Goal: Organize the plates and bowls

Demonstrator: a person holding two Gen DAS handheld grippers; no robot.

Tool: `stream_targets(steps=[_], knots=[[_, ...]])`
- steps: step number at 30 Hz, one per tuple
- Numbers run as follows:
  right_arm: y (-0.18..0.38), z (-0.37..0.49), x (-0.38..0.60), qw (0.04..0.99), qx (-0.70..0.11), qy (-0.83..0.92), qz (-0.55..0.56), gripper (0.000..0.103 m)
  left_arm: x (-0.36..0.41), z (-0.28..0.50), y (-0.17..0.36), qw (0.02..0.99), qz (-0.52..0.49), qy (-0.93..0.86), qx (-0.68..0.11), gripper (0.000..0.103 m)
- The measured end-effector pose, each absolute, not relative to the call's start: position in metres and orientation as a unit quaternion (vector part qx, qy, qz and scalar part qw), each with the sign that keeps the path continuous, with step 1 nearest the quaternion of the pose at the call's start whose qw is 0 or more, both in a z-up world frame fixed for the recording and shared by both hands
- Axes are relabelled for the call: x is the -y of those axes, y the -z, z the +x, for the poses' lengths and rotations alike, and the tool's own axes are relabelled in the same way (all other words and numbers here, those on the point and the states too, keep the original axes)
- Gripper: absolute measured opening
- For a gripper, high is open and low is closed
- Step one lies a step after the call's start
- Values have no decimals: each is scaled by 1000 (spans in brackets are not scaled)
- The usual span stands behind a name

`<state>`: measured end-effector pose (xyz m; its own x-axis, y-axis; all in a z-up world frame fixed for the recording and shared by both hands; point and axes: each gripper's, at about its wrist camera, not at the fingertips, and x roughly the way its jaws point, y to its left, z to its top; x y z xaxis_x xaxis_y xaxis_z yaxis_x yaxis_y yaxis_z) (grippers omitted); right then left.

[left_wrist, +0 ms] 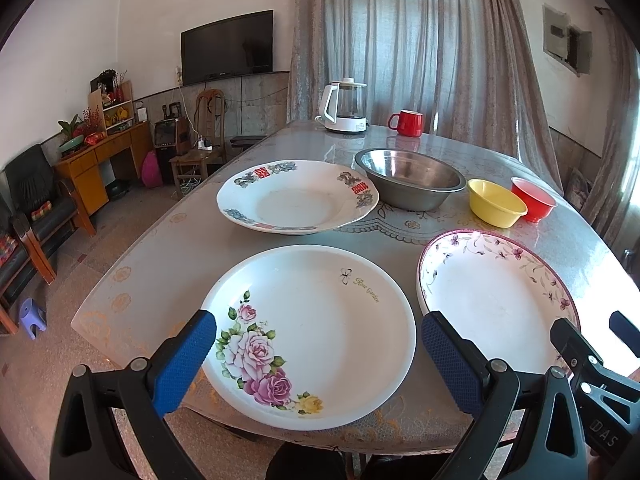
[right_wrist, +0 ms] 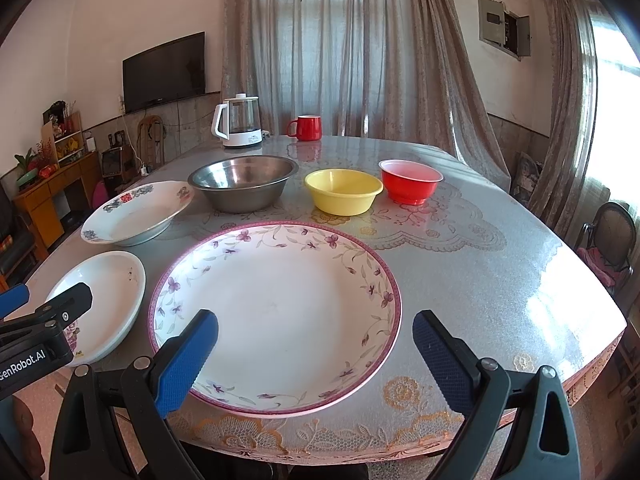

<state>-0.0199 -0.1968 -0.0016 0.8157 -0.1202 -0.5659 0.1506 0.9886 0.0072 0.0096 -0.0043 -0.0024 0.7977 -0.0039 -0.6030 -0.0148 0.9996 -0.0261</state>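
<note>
— Nothing is picked up yet. The left gripper (left_wrist: 318,354) hangs over the rose plate (left_wrist: 308,336) at the near edge of the table (right_wrist: 540,264), blue fingers spread wide, empty. The right gripper (right_wrist: 316,354) does the same over the purple-rimmed plate (right_wrist: 276,316), jaws apart, holding nothing.

— And the rest of the crockery?

— A third plate with red characters (left_wrist: 298,198) sits farther back on the left. Just beside it is the steel bowl (right_wrist: 244,184), then the yellow bowl (right_wrist: 343,191) and the red bowl (right_wrist: 411,181) in a row, close together. A kettle (right_wrist: 239,126) and a red mug (right_wrist: 306,127) stand at the far edge.

— What worries you?

— The two near plates lie flat on a glossy cover, close to the table's edge. I reckon a finger has to slip under a low rim; if it pushes instead, the plate could skate toward the person and off. The plates also sit near each other, so both grippers closing in at once might knock together. And glazed china pinched only at the rim may tip and slide out.
</note>
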Motion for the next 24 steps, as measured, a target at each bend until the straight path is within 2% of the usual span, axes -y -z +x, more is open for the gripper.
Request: stream_targets(steps=[12,22,24], knots=[[1,-20,201,952,-298,60,32,100,5,13,1,943,-38,50,-326,103],[0,-18,244,937,-330,-27,115,100,9,34,-13,928,-53,139,-341,103],[1,-19,262,931,-334,-31,145,97,9,41,-19,925,-55,152,-344,103]])
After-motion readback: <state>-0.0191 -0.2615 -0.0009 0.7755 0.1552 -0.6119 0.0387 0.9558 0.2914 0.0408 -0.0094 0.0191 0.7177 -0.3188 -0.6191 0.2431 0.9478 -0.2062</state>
